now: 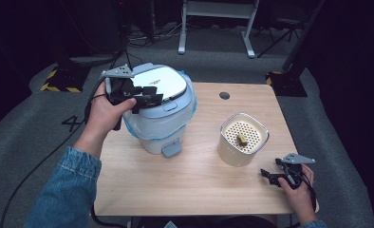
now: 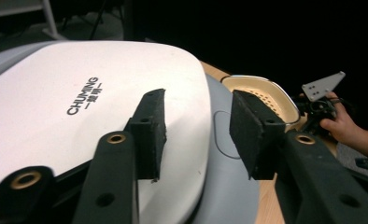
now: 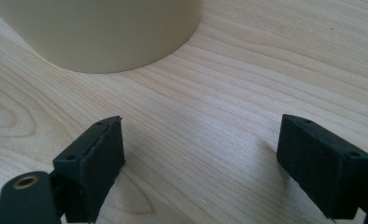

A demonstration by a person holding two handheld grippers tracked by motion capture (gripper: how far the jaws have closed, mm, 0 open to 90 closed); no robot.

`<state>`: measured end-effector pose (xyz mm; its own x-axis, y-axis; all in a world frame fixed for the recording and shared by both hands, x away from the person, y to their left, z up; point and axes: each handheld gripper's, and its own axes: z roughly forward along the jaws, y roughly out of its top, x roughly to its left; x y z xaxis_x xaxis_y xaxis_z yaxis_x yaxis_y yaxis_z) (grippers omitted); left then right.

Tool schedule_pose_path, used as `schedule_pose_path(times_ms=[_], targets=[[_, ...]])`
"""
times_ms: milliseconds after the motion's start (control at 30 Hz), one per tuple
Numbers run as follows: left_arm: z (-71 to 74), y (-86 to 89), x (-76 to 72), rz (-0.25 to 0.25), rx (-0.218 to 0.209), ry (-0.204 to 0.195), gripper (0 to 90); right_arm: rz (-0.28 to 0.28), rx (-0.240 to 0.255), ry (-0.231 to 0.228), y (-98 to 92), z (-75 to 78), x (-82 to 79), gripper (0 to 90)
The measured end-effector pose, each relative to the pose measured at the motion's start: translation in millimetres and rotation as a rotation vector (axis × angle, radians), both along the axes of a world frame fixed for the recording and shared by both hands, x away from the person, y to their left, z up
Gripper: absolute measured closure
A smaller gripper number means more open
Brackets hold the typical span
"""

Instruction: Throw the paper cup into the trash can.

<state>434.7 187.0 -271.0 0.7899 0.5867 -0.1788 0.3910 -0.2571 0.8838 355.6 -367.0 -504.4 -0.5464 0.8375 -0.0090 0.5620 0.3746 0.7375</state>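
A grey pedal bin with a white lid (image 1: 159,83) and a blue bag liner (image 1: 133,130) stands at the back left of the wooden table (image 1: 190,185). My left gripper (image 1: 149,99) hovers over the front edge of the lid (image 2: 79,102). In the left gripper view its jaws (image 2: 198,109) stand apart, one pad above the white lid and the other above the grey rim, gripping nothing. A cream container (image 1: 243,137) with a perforated insert and a small yellowish piece (image 1: 242,139) sits to the right. My right gripper (image 1: 269,175) rests low and open (image 3: 201,140) just in front of the container (image 3: 102,32).
The bin's foot pedal (image 1: 172,149) points toward the table's front. A round cable hole (image 1: 224,95) sits at the table's back edge. Behind the table are a white desk frame (image 1: 218,23) and a stand base with yellow-black tape (image 1: 61,78).
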Motion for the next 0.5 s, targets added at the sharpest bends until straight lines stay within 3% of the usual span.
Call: schedule_pose_path(times_ms=[200, 433, 500], targets=[[-2.4, -9.6, 7.2, 0.048, 0.033, 0.004, 59.0, 0.001, 0.000, 0.000, 0.0, 0.0, 0.0, 15.1], [-0.2, -21.9, 3.7, 0.085, 0.177, -0.102, 59.2, 0.000, 0.000, 0.000, 0.0, 0.0, 0.0, 15.1], [0.7, -24.7, 2.0, 0.105, 0.186, -0.094, 59.2, 0.000, 0.000, 0.000, 0.0, 0.0, 0.0, 15.1]])
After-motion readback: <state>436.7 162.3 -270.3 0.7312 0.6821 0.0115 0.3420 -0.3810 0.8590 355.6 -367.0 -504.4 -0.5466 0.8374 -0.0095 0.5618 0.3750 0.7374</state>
